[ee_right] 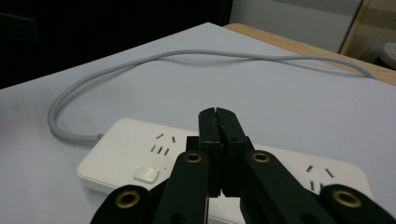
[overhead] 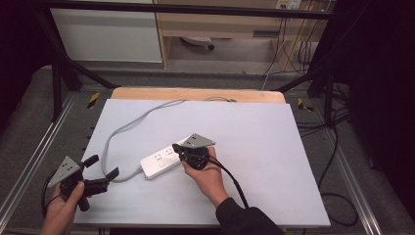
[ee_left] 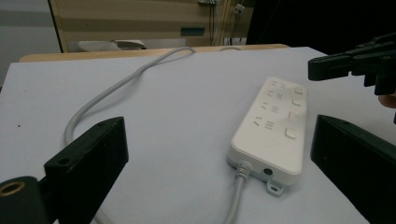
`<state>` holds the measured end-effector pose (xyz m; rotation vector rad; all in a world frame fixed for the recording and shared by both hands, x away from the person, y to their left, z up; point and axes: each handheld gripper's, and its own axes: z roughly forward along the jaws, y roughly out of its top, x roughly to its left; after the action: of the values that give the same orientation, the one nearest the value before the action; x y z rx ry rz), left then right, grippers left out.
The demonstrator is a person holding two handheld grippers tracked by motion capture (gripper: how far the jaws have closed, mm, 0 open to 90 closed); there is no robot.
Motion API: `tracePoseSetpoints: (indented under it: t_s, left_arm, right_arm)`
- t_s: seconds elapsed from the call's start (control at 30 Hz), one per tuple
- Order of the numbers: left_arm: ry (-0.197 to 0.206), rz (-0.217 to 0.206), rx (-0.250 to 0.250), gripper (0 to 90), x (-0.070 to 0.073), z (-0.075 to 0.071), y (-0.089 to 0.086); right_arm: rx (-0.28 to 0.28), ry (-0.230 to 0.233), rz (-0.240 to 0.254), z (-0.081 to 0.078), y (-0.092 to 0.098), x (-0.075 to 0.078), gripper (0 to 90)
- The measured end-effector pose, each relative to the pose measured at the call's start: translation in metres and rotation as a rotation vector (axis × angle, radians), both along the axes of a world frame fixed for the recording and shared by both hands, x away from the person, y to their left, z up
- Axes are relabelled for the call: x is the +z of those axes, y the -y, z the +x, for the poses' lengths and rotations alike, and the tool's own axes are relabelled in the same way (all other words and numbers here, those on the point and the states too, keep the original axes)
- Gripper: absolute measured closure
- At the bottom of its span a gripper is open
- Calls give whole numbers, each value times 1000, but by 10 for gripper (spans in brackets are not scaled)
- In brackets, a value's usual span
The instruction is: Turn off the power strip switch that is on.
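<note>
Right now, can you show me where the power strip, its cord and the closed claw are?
power strip (ee_left: 273,126): left gripper view, middle of its top face.
cord (ee_right: 154,58): right gripper view, along its curve.
right claw (ee_right: 218,116): right gripper view, where its tips meet.

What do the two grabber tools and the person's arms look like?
Both tools are black. The left gripper and right gripper each carry a grey three-cornered plate and trail a black cable. Brass-coloured rings show in their arms. The right forearm wears a dark sleeve; the left hand shows no sleeve.
</note>
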<state>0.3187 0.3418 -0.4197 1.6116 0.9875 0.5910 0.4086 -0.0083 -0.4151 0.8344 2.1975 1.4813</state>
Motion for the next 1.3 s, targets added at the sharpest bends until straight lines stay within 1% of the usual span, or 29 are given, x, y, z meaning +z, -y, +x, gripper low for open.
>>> tracePoseSetpoints:
  t_s: [0.3, 0.53, 0.93, 1.3]
  left_arm:
    - [-1, 0, 0, 42, 0, 0, 0]
    - [-1, -1, 0, 42, 0, 0, 0]
    - [-1, -2, -2, 42, 0, 0, 0]
    - [-4, -2, -2, 42, 0, 0, 0]
  right_arm:
    - [6, -1, -11, 0, -2, -2, 900]
    - [15, -14, -27, -1, -7, -6, 900]
    - [15, -36, -59, 0, -9, -11, 900]
    - [14, -48, -75, 1, -11, -14, 900]
